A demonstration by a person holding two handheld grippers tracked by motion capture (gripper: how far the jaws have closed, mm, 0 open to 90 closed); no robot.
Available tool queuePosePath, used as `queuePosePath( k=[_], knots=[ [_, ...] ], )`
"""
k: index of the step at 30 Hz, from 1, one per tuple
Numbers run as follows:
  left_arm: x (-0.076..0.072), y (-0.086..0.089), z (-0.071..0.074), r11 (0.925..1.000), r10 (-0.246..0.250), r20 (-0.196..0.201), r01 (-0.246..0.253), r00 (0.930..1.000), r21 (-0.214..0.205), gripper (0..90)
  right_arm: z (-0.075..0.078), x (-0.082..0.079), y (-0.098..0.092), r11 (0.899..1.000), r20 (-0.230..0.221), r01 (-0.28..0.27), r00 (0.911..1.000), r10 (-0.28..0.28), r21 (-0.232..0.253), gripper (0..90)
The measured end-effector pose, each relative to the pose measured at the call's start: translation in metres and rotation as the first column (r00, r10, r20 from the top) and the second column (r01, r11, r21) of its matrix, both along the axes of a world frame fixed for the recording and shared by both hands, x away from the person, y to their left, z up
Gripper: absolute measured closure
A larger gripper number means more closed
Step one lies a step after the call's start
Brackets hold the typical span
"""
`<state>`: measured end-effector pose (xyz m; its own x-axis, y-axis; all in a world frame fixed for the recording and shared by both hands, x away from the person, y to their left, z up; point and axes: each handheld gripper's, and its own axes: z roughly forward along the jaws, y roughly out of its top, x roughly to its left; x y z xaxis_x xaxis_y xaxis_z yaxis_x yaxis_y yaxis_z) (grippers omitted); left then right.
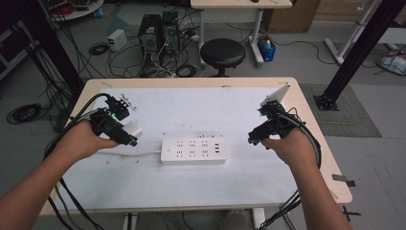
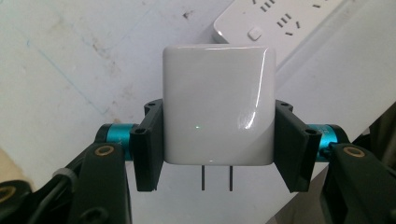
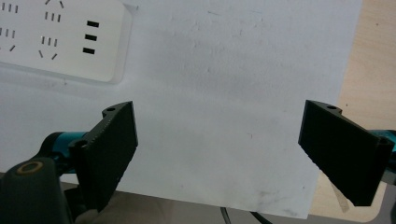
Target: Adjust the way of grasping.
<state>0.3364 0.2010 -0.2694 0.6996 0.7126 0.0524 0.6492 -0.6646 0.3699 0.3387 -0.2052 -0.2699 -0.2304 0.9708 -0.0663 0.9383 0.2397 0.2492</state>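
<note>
Left gripper (image 2: 217, 144) clamps the charger (image 2: 218, 105) by its sides, prongs free — held off the table (image 1: 191, 182), just left of the strip (image 1: 193, 150), seemingly for plugging in. Right gripper (image 3: 217, 149) gapes, empty — idle beside the strip.

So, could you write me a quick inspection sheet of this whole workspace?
Surface: pale wooden table under a scuffed white sheet.
Job's things: glossy white square plug adapter, two prongs showing; white multi-socket power strip lying flat mid-table.
Clutter: small white part near the far left corner.
Grippers: left gripper shut on the adapter; right gripper open, nothing between its jaws.
Cables: strip's white cord; tangled black leads on the floor.
Surroundings: round black stool, computer towers.
</note>
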Motion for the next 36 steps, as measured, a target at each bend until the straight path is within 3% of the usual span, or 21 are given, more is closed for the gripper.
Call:
queuePosePath(
  k=[6,9,10,11,12,13,14,15,20,21,23,24,25,26,27,29,30,31,32,33,36],
  knots=[
    [-0.002,-0.006,-0.002,0.99,-0.123,0.015,0.124,0.9922,-0.067,42.3,0.002,0.001,0.003,1.0,-0.004,-0.001,1.0,0.001,0.01,11.2],
    [-0.004,-0.01,-0.003,0.9673,-0.22,0.047,0.224,0.9743,-0.119,42.4,0.003,0.001,0.006,1.0,-0.01,-0.006,0.9999,0.007,0.007,11.2],
    [-0.004,-0.01,-0.003,0.9673,-0.22,0.047,0.224,0.9743,-0.119,42.4,0.003,0.001,0.006,1.0,-0.01,-0.006,0.9999,0.007,0.007,11.2],
    [-0.005,-0.013,-0.003,0.9502,-0.265,0.071,0.273,0.9617,-0.15,42.4,0.004,0.0,0.008,1.0,-0.012,-0.011,0.9999,0.011,0.012,11.2],
    [-0.005,-0.013,-0.003,0.9502,-0.265,0.071,0.273,0.9617,-0.15,42.4,0.004,0.0,0.008,1.0,-0.012,-0.011,0.9999,0.011,0.012,11.2],
    [-0.005,-0.017,-0.002,0.9275,-0.314,0.096,0.327,0.9444,-0.181,42.4,0.005,-0.001,0.009,1.0,-0.019,-0.018,0.9996,0.019,0.019,11.3],
    [-0.005,-0.017,-0.002,0.9275,-0.314,0.096,0.327,0.9444,-0.181,42.3,0.005,-0.001,0.009,1.0,-0.019,-0.018,0.9996,0.019,0.019,11.3],
    [-0.006,-0.021,-0.002,0.9052,-0.36,0.119,0.378,0.9252,-0.195,42.3,0.005,-0.002,0.01,0.999,-0.019,-0.023,0.9995,0.023,0.023,11.3],
    [-0.007,-0.032,-0.004,0.8414,-0.451,0.142,0.472,0.8814,-0.262,42.3,0.005,-0.002,0.01,1.0,-0.031,-0.015,0.9994,0.016,0.023,11.3],
    [-0.007,-0.032,-0.004,0.8414,-0.451,0.142,0.472,0.8814,-0.262,42.3,0.005,-0.002,0.01,1.0,-0.031,-0.015,0.9994,0.016,0.023,11.3],
    [-0.007,-0.038,-0.008,0.8148,-0.487,0.155,0.511,0.8594,-0.273,42.3,0.004,-0.003,0.008,0.999,-0.037,-0.006,0.9993,0.007,0.034,11.3],
    [-0.007,-0.038,-0.008,0.8148,-0.487,0.155,0.511,0.8594,-0.273,42.4,0.004,-0.003,0.008,0.999,-0.037,-0.006,0.9993,0.007,0.034,11.3],
    [-0.007,-0.041,-0.009,0.7952,-0.505,0.169,0.533,0.8463,-0.29,42.4,0.003,-0.004,0.007,0.999,-0.044,0.005,0.999,-0.002,0.054,11.3],
    [-0.007,-0.041,-0.009,0.7952,-0.505,0.169,0.533,0.8463,-0.29,42.4,0.003,-0.004,0.007,0.999,-0.044,0.005,0.999,-0.002,0.054,11.3],
    [-0.007,-0.042,-0.01,0.771,-0.521,0.191,0.555,0.8319,-0.313,42.4,0.002,-0.004,0.005,0.997,-0.052,0.008,0.9987,-0.004,0.081,11.3],
    [-0.007,-0.044,-0.01,0.753,-0.53,0.211,0.57,0.8214,-0.328,42.4,0.001,-0.005,0.005,0.993,-0.062,0.02,0.998,-0.013,0.121,11.3],
    [-0.007,-0.044,-0.01,0.753,-0.53,0.211,0.57,0.8214,-0.328,42.4,0.001,-0.005,0.005,0.993,-0.062,0.02,0.998,-0.013,0.121,11.3],
    [-0.006,-0.044,-0.009,0.7322,-0.536,0.232,0.583,0.8119,-0.351,42.3,0.001,-0.006,0.004,0.988,-0.064,0.022,0.9979,-0.013,0.153,11.3],
    [-0.006,-0.044,-0.009,0.7322,-0.536,0.232,0.583,0.8119,-0.351,42.4,0.001,-0.006,0.004,0.986,-0.067,0.024,0.9977,-0.013,0.167,11.3],
    [-0.006,-0.043,-0.008,0.7173,-0.538,0.256,0.596,0.8027,-0.361,42.4,0.001,-0.006,0.004,0.982,-0.07,0.024,0.9975,-0.011,0.189,11.3],
    [-0.004,-0.044,-0.008,0.7057,-0.537,0.275,0.603,0.7975,-0.372,42.4,0.001,-0.008,0.006,0.961,-0.089,0.028,0.996,-0.003,0.277,11.3]
  ],
)
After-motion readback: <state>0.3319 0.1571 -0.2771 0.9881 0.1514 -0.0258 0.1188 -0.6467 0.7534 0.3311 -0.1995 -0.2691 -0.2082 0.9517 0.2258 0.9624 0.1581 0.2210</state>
